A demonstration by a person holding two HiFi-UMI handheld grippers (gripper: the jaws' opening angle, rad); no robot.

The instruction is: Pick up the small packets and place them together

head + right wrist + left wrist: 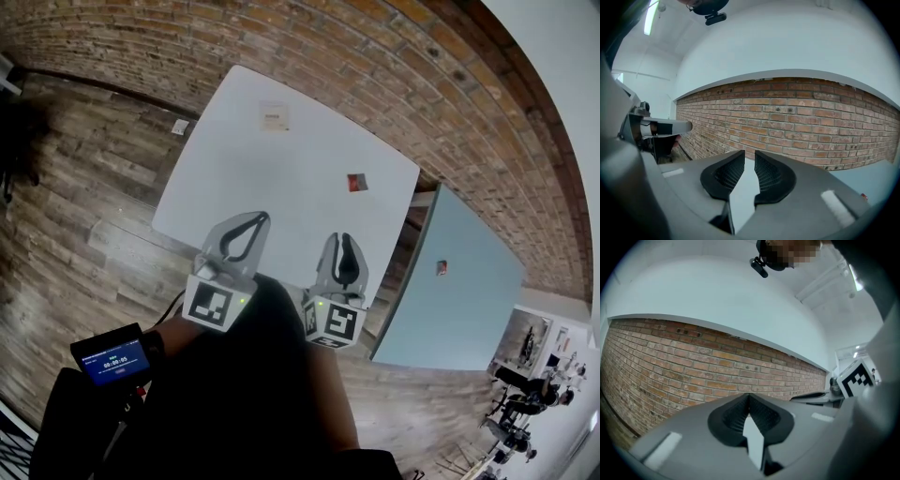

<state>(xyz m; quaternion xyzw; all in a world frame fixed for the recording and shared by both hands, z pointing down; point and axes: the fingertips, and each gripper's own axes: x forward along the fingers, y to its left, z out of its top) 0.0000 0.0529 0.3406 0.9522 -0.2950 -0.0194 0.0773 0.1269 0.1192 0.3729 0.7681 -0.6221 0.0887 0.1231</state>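
Mostly bare white table (234, 178), beige packet (274, 116) near its far edge, red packet (357, 182) toward the right edge, well apart, left hand-held gripper (261, 219) tips together, empty, right hand-held gripper (343, 238) slightly parted, empty, both over the near edge.

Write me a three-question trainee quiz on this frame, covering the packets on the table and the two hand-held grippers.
1. True or false: the left hand-held gripper holds a packet.
2. How many small packets lie on the white table? A one, B two, C four.
3. Fill in: the red packet lies nearer the ___ hand-held gripper.
Key: 1 false, its jaws meet on nothing. 2 B, a pale packet and the red one. 3 right hand-held gripper.
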